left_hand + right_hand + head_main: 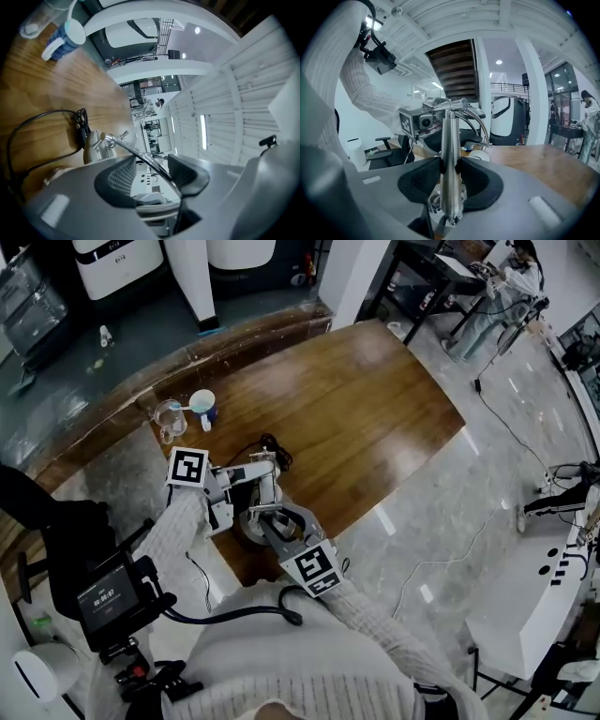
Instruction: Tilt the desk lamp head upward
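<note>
Head view is showing the lamp (244, 529) standing at the near edge of the wooden table (375, 409), above a glossy marble floor (450, 521), while the right gripper (450, 173) is clamping its upright post (450, 140) and the left gripper (152, 173) is holding its jaws apart around its thin curved arm (140, 154).

Lamp (450, 136): polished metal throughout. The post (449, 201) stands upright, clamped between the pads of the right claw (450, 174). A thin curved arm (140, 157) runs through the gap of the left claw (150, 177) (pads apart, not pressing). The head (95, 146), a silver dome, sits just beyond the left claw's tips, with a black cord (42, 119) beside it.
</note>
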### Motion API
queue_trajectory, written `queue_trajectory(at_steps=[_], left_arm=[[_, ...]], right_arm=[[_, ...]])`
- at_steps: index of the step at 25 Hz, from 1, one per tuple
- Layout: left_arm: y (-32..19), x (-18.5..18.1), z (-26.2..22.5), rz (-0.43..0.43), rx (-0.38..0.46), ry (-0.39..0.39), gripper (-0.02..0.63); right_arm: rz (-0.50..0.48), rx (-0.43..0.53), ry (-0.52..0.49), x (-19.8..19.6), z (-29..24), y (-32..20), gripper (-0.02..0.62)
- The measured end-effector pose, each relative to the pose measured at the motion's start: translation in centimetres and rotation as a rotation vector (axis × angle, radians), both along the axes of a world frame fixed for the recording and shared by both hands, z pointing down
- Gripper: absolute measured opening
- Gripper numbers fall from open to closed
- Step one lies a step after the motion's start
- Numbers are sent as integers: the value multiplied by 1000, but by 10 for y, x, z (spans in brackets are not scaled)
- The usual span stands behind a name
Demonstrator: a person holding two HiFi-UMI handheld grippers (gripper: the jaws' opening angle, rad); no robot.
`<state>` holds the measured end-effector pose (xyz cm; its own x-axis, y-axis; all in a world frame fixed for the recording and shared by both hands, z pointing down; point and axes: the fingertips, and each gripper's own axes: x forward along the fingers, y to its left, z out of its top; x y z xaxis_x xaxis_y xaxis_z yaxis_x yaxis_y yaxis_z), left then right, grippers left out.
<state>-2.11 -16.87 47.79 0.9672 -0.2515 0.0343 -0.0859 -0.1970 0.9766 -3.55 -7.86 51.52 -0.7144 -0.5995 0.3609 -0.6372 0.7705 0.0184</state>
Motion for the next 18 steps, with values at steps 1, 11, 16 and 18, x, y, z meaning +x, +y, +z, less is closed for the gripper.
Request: queue_trajectory(at_steps=[1, 11, 16, 18], left_arm=[[0, 3, 0, 10, -8, 13, 202], [0, 12, -4, 47, -16, 64, 204], [0, 12, -8, 74, 46, 13, 207], [1, 12, -9, 71, 55, 11, 207]], right_arm=[[1, 1, 3, 0, 0, 1, 129], [6, -10, 4, -2, -5, 4, 127], [14, -23, 7, -3, -6, 3, 126], [14, -25, 8, -4, -5, 3, 126]])
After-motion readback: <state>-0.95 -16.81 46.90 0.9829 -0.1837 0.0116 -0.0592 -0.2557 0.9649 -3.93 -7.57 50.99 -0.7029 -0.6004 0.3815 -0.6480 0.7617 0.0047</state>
